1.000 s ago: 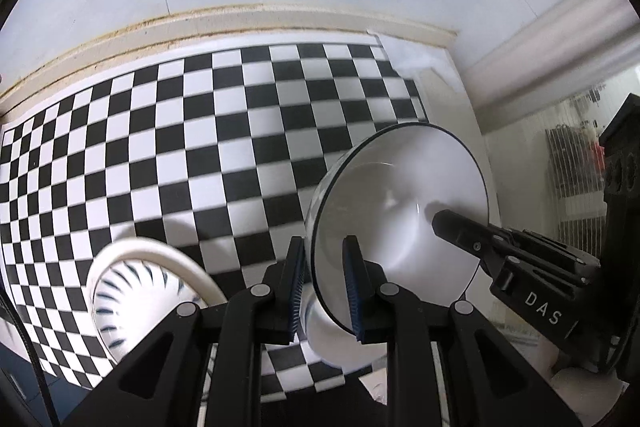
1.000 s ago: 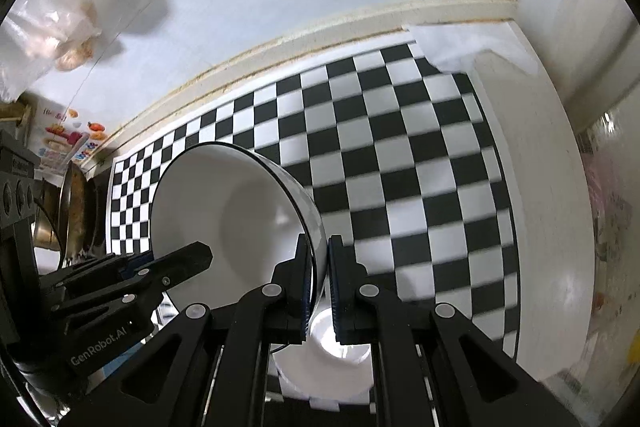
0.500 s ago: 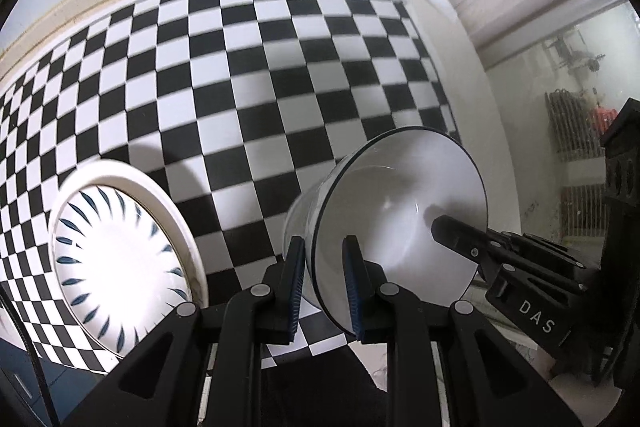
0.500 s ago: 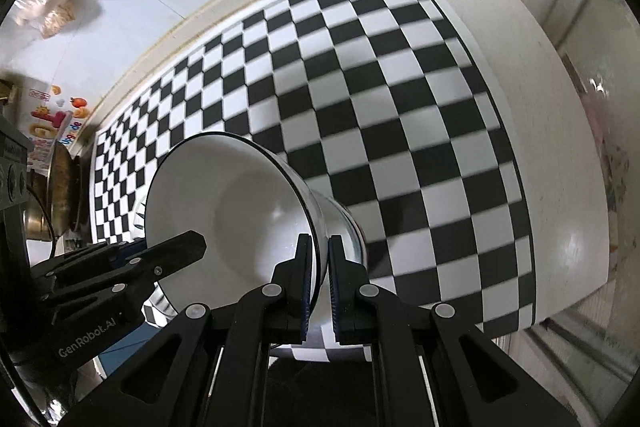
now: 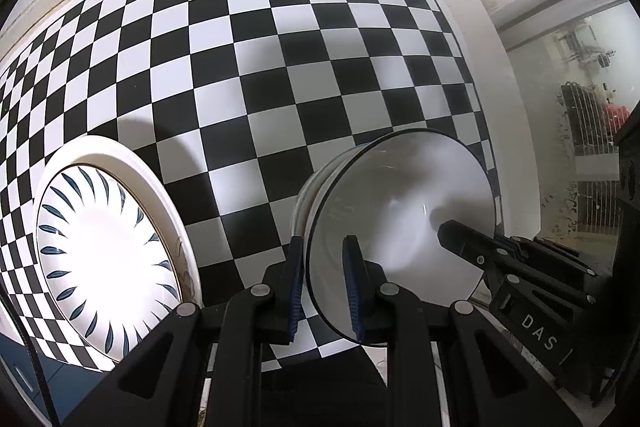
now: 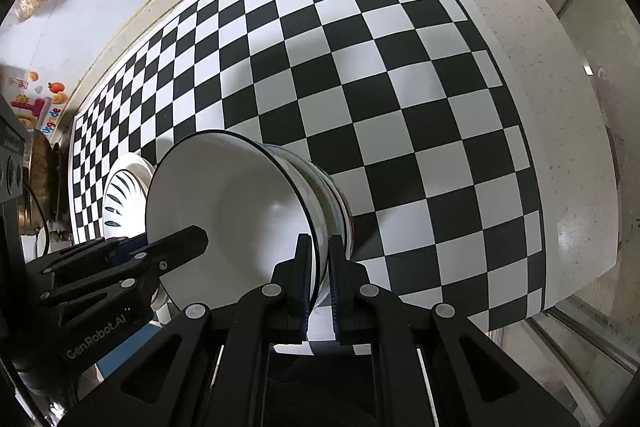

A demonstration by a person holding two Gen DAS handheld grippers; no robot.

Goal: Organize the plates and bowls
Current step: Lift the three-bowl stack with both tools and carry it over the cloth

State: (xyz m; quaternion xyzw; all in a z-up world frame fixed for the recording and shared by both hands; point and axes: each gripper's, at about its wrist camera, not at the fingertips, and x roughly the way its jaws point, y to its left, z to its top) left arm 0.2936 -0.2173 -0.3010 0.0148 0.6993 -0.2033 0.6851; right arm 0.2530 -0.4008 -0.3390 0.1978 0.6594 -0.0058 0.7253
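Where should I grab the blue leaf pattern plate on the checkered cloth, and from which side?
Take the blue leaf pattern plate by its raised cream rim. It lies flat on the checkered cloth, so only the lip gives the tongs something to pinch. Probably come from above at the rim on the side away from the white bowl, one finger inside, one outside.

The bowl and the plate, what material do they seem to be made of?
Bowl: likely glazed ceramic; glossy white, soft highlights, thin dark line on the rim. Melamine cannot be excluded. Plate: likely glazed ceramic too; shiny white face, blue leaf strokes in a ring, thick cream rim.
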